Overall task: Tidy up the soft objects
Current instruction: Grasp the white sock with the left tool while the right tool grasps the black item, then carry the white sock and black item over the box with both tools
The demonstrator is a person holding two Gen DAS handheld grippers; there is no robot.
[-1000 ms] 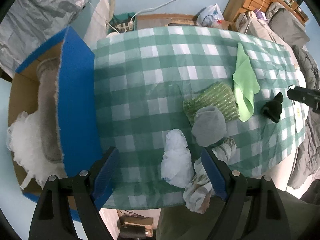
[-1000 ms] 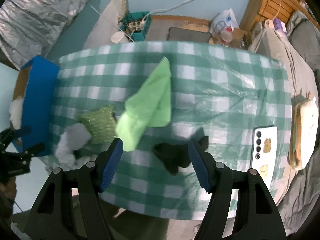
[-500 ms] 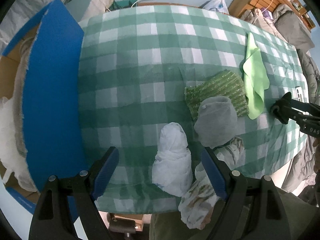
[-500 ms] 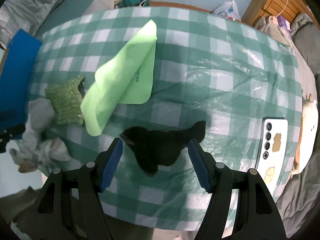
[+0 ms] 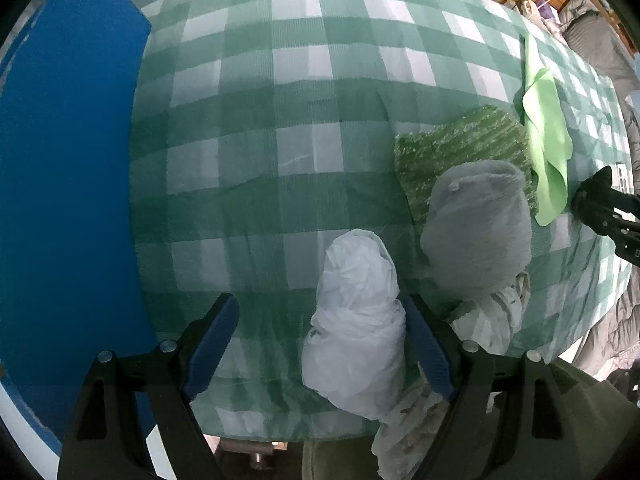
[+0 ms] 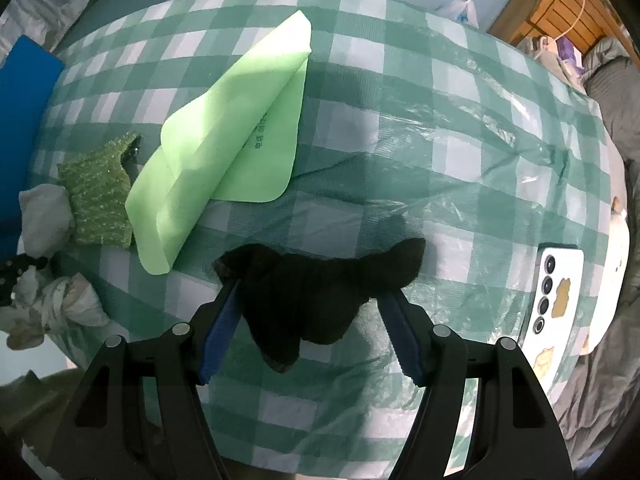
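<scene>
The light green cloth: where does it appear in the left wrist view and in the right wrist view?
Left wrist view: the light green cloth lies at the far right, a narrow strip just right of the glittery green pad.
Right wrist view: it lies left of centre, folded over, above the black sock.
Shared landmark: the glittery green pad, on the cloth's left in both views.

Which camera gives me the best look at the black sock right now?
The right wrist view: the black sock fills the centre, lying between the open right gripper fingers on the checked tablecloth. The left wrist view shows only a dark sliver at its right edge, by the right gripper.
</scene>
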